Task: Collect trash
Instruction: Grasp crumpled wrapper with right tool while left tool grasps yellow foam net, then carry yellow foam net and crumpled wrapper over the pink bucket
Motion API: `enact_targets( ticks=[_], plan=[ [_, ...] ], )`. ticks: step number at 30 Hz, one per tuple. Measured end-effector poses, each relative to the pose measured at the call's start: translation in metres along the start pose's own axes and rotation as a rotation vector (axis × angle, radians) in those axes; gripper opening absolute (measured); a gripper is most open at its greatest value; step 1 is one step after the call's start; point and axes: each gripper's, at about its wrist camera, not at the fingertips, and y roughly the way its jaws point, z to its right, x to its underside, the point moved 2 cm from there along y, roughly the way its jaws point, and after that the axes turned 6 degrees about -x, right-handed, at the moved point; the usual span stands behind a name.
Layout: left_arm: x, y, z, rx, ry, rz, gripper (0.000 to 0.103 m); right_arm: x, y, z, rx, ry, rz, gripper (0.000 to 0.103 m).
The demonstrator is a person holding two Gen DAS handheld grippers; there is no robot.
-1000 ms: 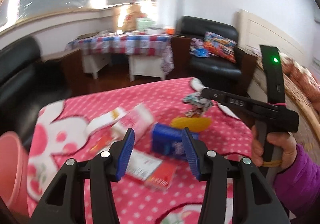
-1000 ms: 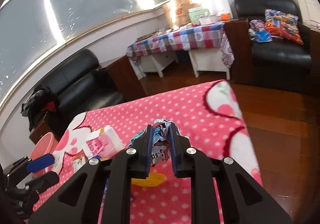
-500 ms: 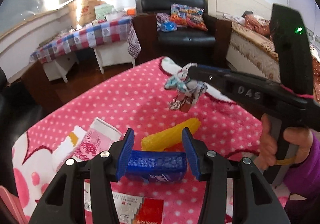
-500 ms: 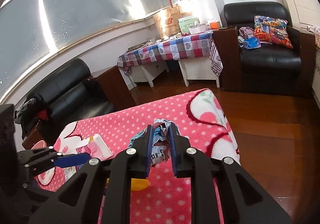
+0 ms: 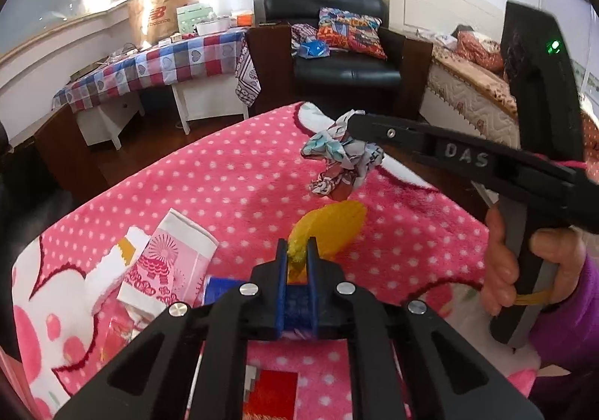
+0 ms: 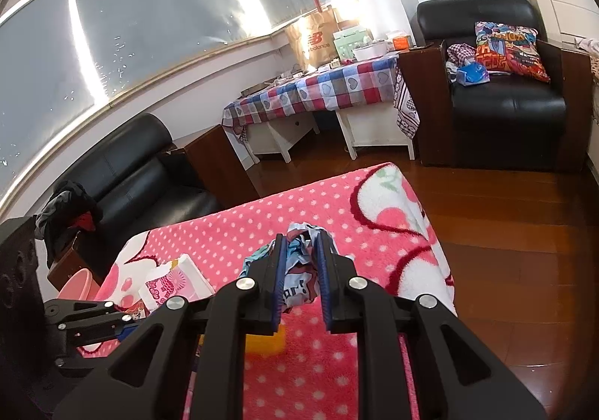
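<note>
The left gripper [image 5: 297, 262] has just been closing, and its blue pads now stand narrow on the near end of a flat yellow plastic wrapper [image 5: 329, 229]. The wrapper lies on the pink blanket with white dots [image 5: 224, 180], and its long axis runs away from the gripper, up and to the right. The right gripper [image 6: 301, 270] is closed tight on a crumpled wrapper printed in many colours [image 6: 299, 262] and holds it in the air, above and beyond the far end of the yellow one. The pink plastic bucket [image 6: 76, 283] stands at the left edge of the blanket, beside the left hand's tool, so the left hand seems nearer to it. A white and pink paper packet [image 5: 168, 262], a blue box [image 5: 221, 289] and a red packet [image 5: 271, 393] lie just beside the left gripper, not yet collected.
</note>
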Motion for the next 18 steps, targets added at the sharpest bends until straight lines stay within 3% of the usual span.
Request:
enact_targets(
  ticks=[7,18],
  plan=[
    [0.004,-0.034,-0.006,-0.005,-0.087,0.056,0.009,0.001,-0.002,-0.008,-0.008,-0.025,0.008,0.017],
    [0.033,-0.1,-0.037,-0.12,-0.264,0.118,0.008,0.004,-0.011,-0.034,-0.009,-0.116,0.043,0.016]
  ],
)
